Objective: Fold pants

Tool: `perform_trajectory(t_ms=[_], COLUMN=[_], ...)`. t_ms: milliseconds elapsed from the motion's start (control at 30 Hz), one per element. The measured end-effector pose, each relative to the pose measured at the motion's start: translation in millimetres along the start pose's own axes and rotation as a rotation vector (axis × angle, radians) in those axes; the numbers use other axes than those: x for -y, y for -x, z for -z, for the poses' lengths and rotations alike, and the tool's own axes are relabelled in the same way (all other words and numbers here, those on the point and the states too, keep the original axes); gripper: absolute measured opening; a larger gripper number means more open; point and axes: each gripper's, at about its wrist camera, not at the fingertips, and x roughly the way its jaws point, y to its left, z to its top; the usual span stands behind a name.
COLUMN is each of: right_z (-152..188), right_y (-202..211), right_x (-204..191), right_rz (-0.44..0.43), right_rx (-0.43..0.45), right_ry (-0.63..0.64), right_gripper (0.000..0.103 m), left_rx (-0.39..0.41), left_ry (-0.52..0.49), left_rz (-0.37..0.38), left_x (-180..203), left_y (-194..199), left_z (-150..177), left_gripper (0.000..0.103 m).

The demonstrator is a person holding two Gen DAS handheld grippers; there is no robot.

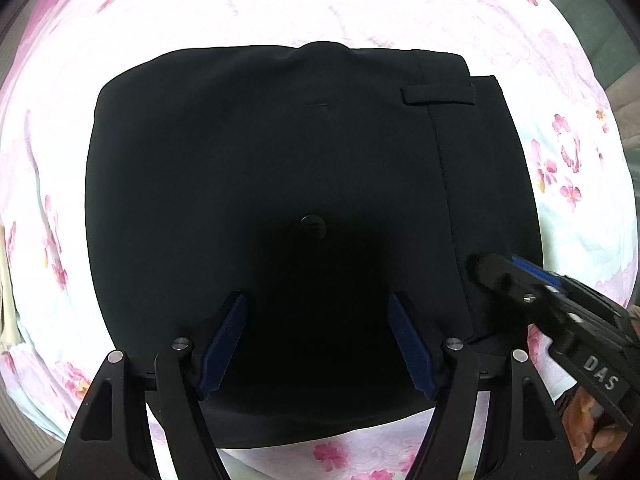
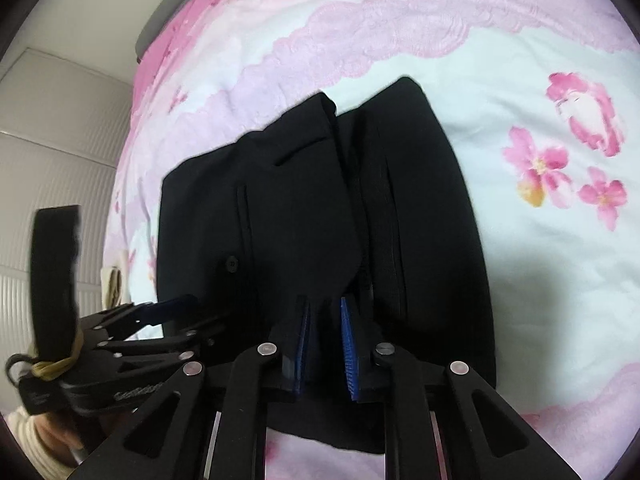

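On the bed, the black pants already sit as a compact folded bundle, button facing up, so I'd say the folding is mostly done and maybe 1 last tidy-up is left. Left gripper hovers spread wide over the near edge, holding nothing. Right gripper is nearly pinched together at the waistband side; can't tell if it actually has cloth. Bedspread is white with pink flowers, and a pale ribbed wall shows beside the bed.
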Motion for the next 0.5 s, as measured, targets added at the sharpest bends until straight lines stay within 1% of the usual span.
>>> perform_trajectory(t_ms=[100, 133, 167, 200, 267, 367, 433, 467, 500], right_z=[-2.0, -1.7, -0.5, 0.6, 3.2, 6.4, 6.5, 6.0, 5.0], right_y=[-11.6, -15.3, -17.2, -17.7, -8.2, 13.3, 23.4, 25.1, 26.7], right_x=[2.1, 1.9, -0.5, -3.1, -7.4, -10.0, -3.6, 1.0, 7.0], right_rz=[-0.028, -0.013, 0.013, 0.046, 0.071, 0.097, 0.126, 0.141, 0.16], right_rx=[-0.031, -0.04, -0.046, -0.05, -0.018, 0.04, 0.055, 0.055, 0.05], right_ry=[-0.02, -0.013, -0.005, 0.006, 0.019, 0.018, 0.022, 0.026, 0.024], right_gripper=[0.017, 0.011, 0.01, 0.009, 0.006, 0.005, 0.005, 0.005, 0.005], left_rx=[-0.004, -0.006, -0.007, -0.004, -0.001, 0.0, -0.004, -0.007, -0.007], left_ry=[-0.001, -0.001, -0.004, -0.005, -0.003, 0.011, 0.02, 0.02, 0.022], left_rz=[-0.007, -0.009, -0.01, -0.012, -0.016, -0.011, -0.009, -0.007, -0.005], left_x=[3.9, 5.0, 6.3, 7.7, 9.4, 11.4, 10.3, 0.9, 1.3], left_y=[0.0, 0.4, -2.5, -1.6, -0.3, 0.5, -1.7, -0.6, -1.2], left_z=[1.0, 1.2, -7.9, -7.4, -6.9, -6.2, -4.8, -11.2, -10.7], left_gripper=[0.072, 0.072, 0.072, 0.072, 0.072, 0.072, 0.072, 0.072, 0.072])
